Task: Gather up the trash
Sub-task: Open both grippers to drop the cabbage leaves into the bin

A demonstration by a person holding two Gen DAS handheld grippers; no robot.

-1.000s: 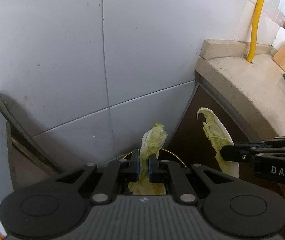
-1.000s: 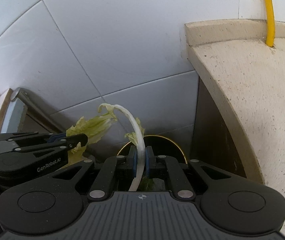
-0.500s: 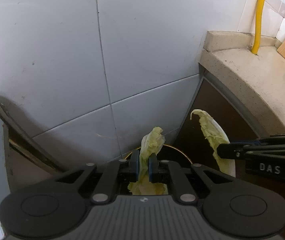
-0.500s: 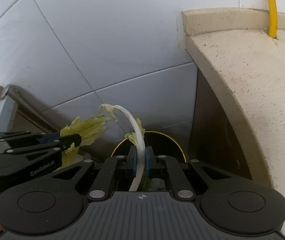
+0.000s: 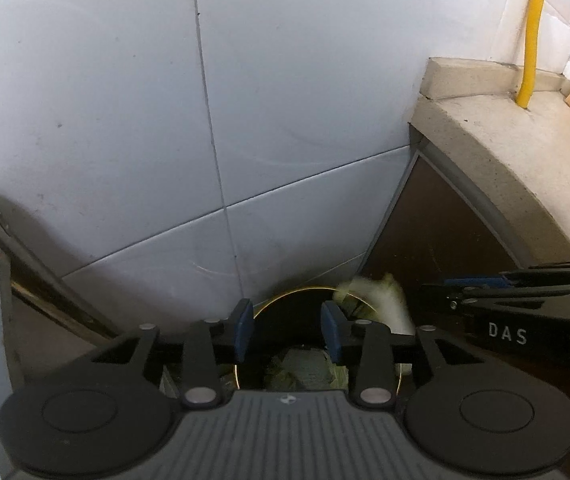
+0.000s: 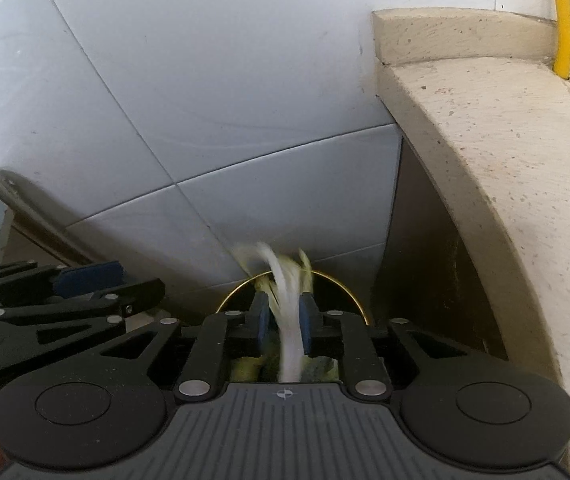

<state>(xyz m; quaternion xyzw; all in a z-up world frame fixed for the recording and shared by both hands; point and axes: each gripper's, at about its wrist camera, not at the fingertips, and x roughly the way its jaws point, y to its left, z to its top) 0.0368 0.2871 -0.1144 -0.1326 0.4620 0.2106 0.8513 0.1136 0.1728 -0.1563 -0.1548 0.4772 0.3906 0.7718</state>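
Note:
My left gripper (image 5: 287, 330) hangs over a dark bin with a gold rim (image 5: 305, 289). Its jaws are opening and nothing is between them. A pale green cabbage leaf (image 5: 305, 372) lies in the bin below. My right gripper (image 6: 285, 320) is over the same bin rim (image 6: 341, 284), its jaws opening too. A white-ribbed leaf (image 6: 285, 280), blurred by motion, slips down between its blue pads without being pressed. The left wrist view shows that leaf (image 5: 385, 300) beside the right gripper (image 5: 445, 290). The left gripper (image 6: 141, 280) shows at the left in the right wrist view.
A white tiled wall (image 5: 285, 120) stands right behind the bin. A speckled stone counter (image 6: 505, 160) with a yellow pipe (image 6: 563, 20) overhangs on the right, above a dark cabinet side (image 5: 437, 240). A metal-framed edge (image 5: 25, 248) slants down on the left.
Both grippers have opened. The left one's cabbage leaf has dropped into the bin. The right one's leaf has sunk and is sliding out between its pads.

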